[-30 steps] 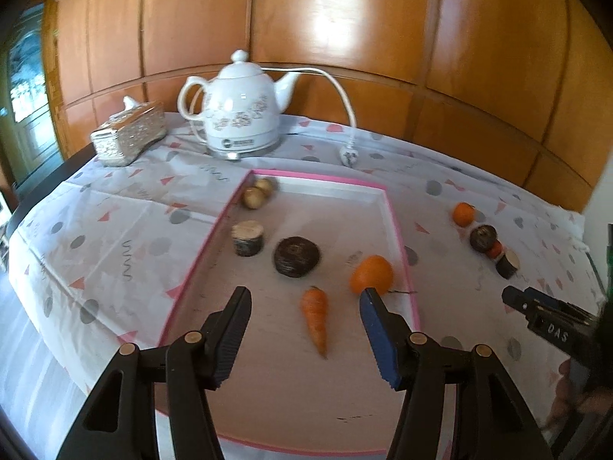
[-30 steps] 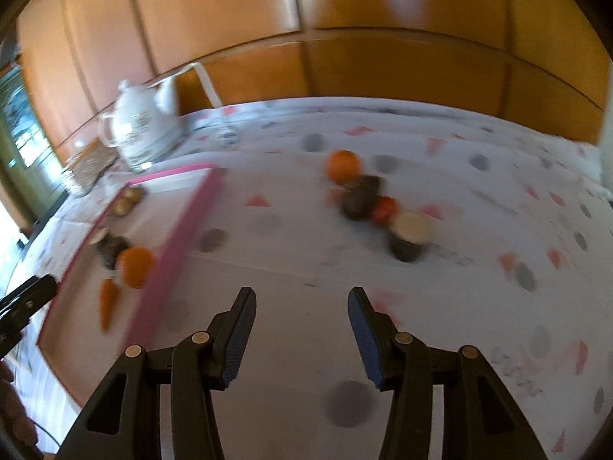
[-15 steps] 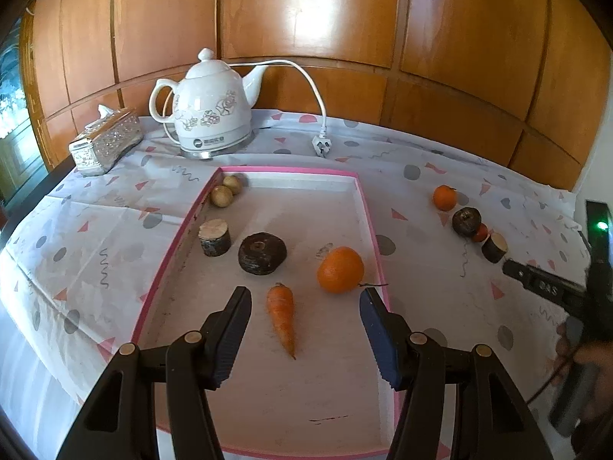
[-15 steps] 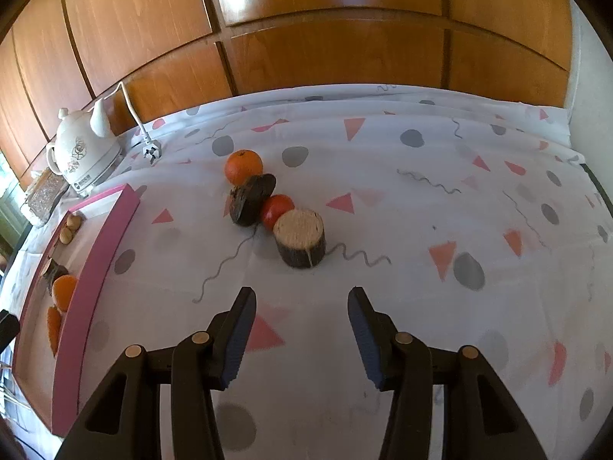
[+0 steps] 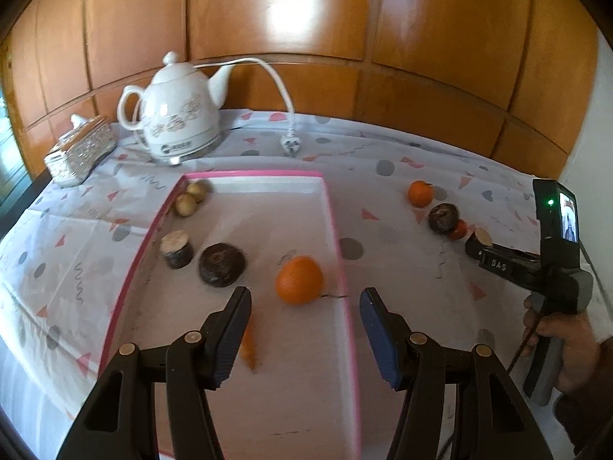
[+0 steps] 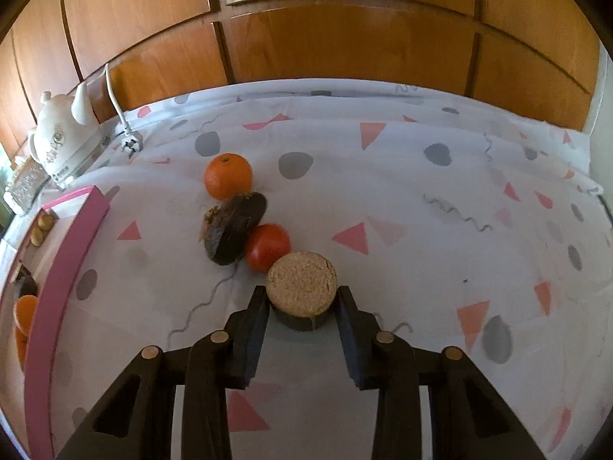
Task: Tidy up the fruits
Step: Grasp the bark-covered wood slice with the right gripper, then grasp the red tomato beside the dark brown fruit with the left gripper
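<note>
Right tongs (image 6: 302, 308) have just been closing and now bracket the cork-topped dark stump (image 6: 301, 290), pads at or almost at its sides, stump on the cloth, not lifted. A second ago they were wider and farther off; they've come in over the loose cluster. Means pick-up of the next item is starting; contact looks made but firm grip can't be confirmed. Left tongs (image 5: 304, 327) stay about half open, nothing held, hovering over the near end of the pink-rimmed tray (image 5: 333, 226); view has slid slightly toward the tray's right rim.

Tray sits toward the bench's left edge. In it: two small tan balls (image 5: 190, 198) in the far-left corner, a second stump (image 5: 176, 248), a dark round lump (image 5: 222, 264), an orange (image 5: 299, 279), and a carrot (image 5: 249, 349), blurred, partly behind the left pad.

Outside the tray, mid-bench: an orange (image 6: 228, 175), a dark lump (image 6: 234, 230) leaning on a red fruit (image 6: 268, 246), which touches the stump. Three loose plus the stump remain.

Kettle (image 5: 178, 115) and silver box (image 5: 79, 148) at far-left corner.
</note>
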{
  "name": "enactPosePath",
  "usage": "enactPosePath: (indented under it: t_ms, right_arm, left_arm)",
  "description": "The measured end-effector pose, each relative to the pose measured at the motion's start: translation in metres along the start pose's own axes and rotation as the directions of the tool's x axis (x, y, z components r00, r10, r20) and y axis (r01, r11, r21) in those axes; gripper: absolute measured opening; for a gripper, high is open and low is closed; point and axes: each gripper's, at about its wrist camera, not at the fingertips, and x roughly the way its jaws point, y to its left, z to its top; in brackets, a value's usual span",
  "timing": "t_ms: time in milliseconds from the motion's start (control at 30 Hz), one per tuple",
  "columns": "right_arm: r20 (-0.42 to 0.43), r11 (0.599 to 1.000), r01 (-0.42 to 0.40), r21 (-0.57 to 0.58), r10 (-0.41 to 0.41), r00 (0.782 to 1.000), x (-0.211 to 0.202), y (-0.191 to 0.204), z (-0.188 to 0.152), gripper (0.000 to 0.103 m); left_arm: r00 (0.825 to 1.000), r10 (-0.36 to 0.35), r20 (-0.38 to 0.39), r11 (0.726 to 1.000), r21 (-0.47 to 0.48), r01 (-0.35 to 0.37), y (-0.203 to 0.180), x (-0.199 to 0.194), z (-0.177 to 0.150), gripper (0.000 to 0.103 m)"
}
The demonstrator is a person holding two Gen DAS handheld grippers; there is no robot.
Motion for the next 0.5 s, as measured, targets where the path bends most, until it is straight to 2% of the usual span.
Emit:
enactPosePath:
  t_ms: [233,300,500]
  right_arm:
    - [0.002,0.997,0.071,0.014,-0.071,0.997,-0.015,-0.031,-0.017,0.035]
    - [0.009,0.994,0.105,0.019,-0.106,0.994,-0.022,-0.041,-0.024,0.035]
    - [0.023,0.989,0.126,0.082,-0.128,0.991,-0.031,-0.064,-0.035,0.036]
  left_arm:
    - [0.997,-0.074,-0.029,0.995,0.064,0.076,-0.036,0.012,0.011,0.06]
    - [0.993,-0.107,-0.043,0.992,0.061,0.109,-0.045,0.018,0.014,0.059]
    - [0.977,-0.193,-0.093,0.978,0.065,0.199,-0.076,0.04,0.023,0.055]
